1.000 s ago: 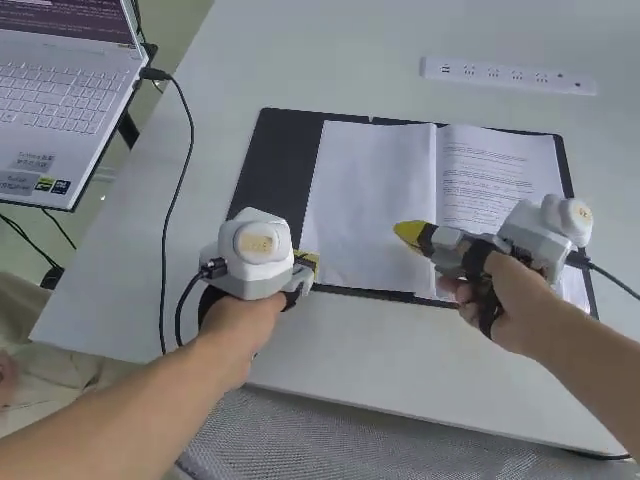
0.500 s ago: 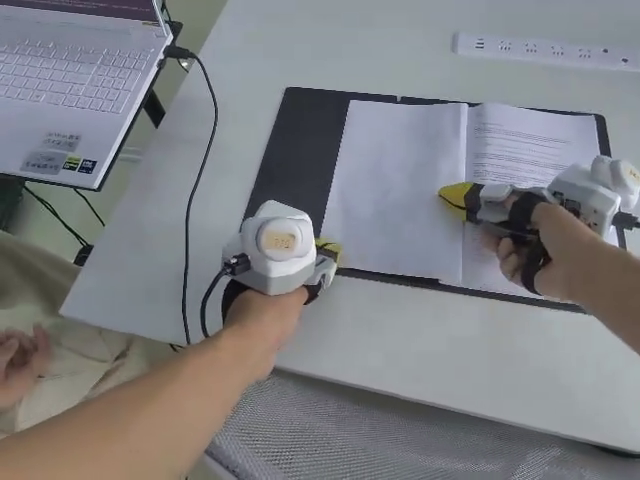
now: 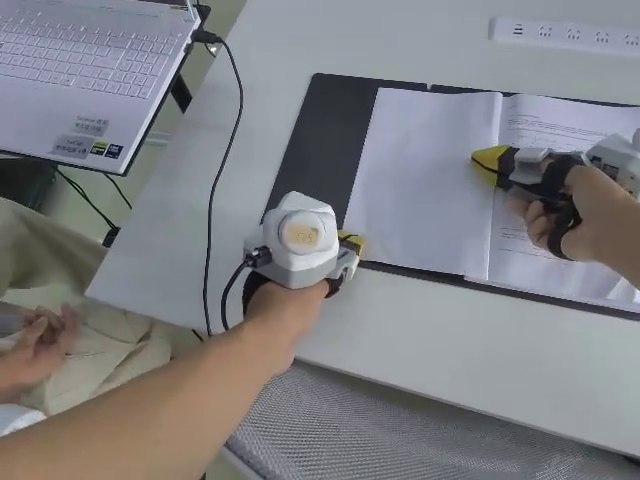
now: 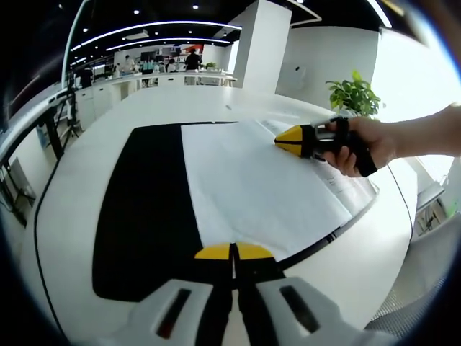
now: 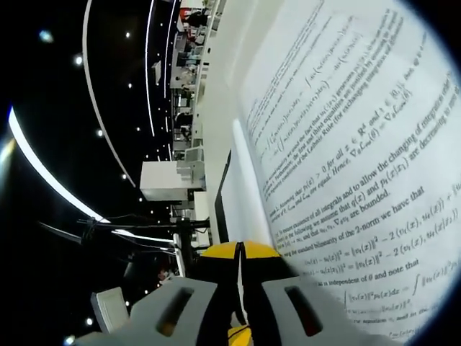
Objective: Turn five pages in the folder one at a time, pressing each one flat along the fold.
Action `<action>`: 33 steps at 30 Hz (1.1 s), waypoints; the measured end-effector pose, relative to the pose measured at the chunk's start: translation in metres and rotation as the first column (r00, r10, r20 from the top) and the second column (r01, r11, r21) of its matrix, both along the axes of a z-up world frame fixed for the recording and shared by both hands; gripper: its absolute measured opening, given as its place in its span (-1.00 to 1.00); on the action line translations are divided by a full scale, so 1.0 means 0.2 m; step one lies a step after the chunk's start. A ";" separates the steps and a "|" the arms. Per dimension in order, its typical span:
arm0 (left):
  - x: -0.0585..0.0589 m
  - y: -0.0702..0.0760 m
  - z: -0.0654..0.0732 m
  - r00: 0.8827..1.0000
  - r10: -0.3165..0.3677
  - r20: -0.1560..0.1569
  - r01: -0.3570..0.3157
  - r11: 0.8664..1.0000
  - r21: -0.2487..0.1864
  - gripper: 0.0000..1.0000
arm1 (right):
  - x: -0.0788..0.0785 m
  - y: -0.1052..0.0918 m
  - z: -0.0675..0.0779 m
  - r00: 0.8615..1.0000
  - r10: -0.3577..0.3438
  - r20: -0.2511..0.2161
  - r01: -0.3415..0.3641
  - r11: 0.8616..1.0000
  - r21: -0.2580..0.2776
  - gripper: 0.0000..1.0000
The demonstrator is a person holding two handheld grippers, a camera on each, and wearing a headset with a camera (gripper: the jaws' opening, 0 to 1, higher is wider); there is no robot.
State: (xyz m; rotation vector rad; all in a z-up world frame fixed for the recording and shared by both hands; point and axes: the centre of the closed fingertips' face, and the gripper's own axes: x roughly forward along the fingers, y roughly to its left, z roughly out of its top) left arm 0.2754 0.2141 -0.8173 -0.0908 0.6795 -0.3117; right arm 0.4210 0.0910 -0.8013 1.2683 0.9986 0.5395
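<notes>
While our head has swung left over the past second, sliding the folder (image 3: 320, 150) toward the right of the head view, that shift is camera only. The real change is the right gripper (image 3: 490, 158). Measured vs the folder, its yellow tip has travelled along the fold (image 3: 497, 200) away from us, from nearer our edge to approx the middle. It has stayed just left of the crease on the blank page (image 3: 420, 180), w/ the printed page (image 3: 560, 130) on the other side. Its jaws are clenched together w/ nothing btwn them, as the right gripper view shows, where printed text looms close beside the tips. The tip looks to be touching the paper, though we can't tell how hard it bears down.

The left gripper (image 3: 350, 243) hasn't shifted vs the folder. It sits at the near edge by the blank page's near left corner, jaws likewise pinched together on nothing. Whether it pins the sheet or just rests beside it, we can't tell.

The folder lies open and flat on the table (image 3: 450, 340), its black inner cover bare to the left of the blank page. The laptop (image 3: 90, 70) is well apart on the left, and the power strip (image 3: 565, 33) lies beyond the far edge.

Our read: we're mid-stroke on the pressing step for a turned page, i.e. not turning yet. The far part of the crease prob remains to be smoothed before the next page. How many of the five are done, we can't say.
</notes>
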 end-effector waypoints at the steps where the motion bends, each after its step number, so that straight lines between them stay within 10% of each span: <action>1: 0.00 0.00 0.00 1.000 0.002 0.000 -0.002 1.000 -0.003 -1.00 | 0.01 0.00 0.00 1.000 -0.007 -0.003 0.007 1.000 0.004 -1.00; 33: 0.02 0.00 -0.01 1.000 0.005 0.008 -0.005 1.000 -0.003 -1.00 | 0.62 -0.04 -0.05 0.975 -0.219 -0.030 0.219 0.976 -0.005 -1.00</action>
